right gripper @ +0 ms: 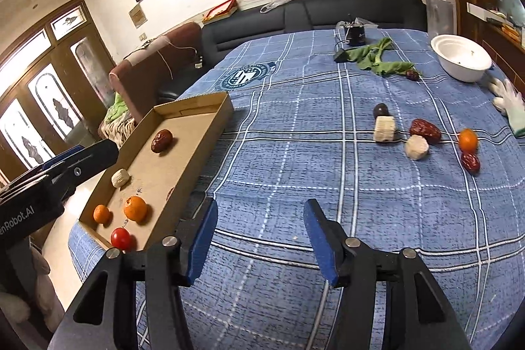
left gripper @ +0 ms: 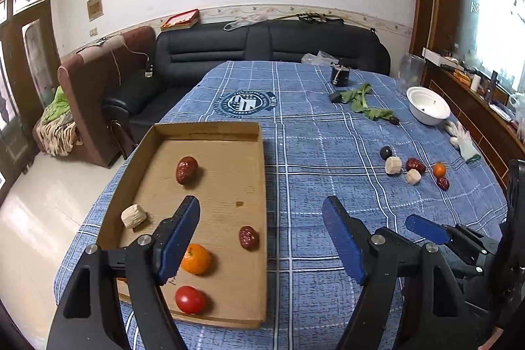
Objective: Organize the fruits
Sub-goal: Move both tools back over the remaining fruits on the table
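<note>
Fruits sit in two groups on our desk (right gripper: 295,153), largest first: the cardboard tray (left gripper: 229,133) at ten o'clock from our left hand-held gripper (left gripper: 262,238), whose jaws are spread and hold nothing, one finger over the tray. Inside it we see an orange (left gripper: 197,258), a tomato (left gripper: 189,299) and two red dates (left gripper: 187,169). Our right hand-held gripper (right gripper: 261,238) is likewise spread, nothing between its fingers; the loose pile lies at one o'clock from it, well apart: a date (right gripper: 425,129), a small orange (right gripper: 467,140). On the left hand-held gripper's body we read "enRobot.AI", its start cut off.
</note>
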A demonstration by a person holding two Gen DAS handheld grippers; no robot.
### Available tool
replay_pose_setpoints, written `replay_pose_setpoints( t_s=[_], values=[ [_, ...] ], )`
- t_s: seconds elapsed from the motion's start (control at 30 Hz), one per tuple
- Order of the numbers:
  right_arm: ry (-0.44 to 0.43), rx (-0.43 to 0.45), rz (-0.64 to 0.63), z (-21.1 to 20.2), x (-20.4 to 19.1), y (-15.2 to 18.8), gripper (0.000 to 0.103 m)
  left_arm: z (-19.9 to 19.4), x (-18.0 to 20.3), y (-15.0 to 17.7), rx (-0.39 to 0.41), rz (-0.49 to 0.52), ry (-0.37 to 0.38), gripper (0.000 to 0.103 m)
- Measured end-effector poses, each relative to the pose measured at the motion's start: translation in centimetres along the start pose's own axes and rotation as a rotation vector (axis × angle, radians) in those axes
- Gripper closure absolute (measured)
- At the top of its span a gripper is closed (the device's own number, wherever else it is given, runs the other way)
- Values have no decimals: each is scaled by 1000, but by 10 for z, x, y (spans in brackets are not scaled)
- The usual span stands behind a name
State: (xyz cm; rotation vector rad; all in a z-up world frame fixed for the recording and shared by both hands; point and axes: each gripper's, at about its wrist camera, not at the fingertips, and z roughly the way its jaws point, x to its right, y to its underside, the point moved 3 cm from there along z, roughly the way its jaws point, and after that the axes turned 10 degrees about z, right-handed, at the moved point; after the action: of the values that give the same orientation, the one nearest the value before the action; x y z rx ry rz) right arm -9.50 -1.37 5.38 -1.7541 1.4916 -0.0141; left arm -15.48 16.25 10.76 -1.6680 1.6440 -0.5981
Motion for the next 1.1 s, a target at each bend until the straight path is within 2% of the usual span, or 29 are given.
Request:
replay_pose_setpoints(
  t_s=[0.33,0.5,0.63,0.8,0.93,1.1],
  values=[
    [15,-1,42,-4,25,0,38,8,17,1,-22,32,20,26],
    [47,-9,61,-12,48,2,38,16,24,0,-39,48,66,26],
    [140,-6,75,-30,87,-4,38,28,30,-5,-54,40,98,26],
    [279,49,140,-54,147,-22,38,48,56,-8,-83,96,165,26],
    [323,74,179,-58,178,-40,38,60,74,-11,-92,125,195,26],
    [332,48,182,-31,193,-67,39,77,93,-22,-101,129,245,27]
  ],
)
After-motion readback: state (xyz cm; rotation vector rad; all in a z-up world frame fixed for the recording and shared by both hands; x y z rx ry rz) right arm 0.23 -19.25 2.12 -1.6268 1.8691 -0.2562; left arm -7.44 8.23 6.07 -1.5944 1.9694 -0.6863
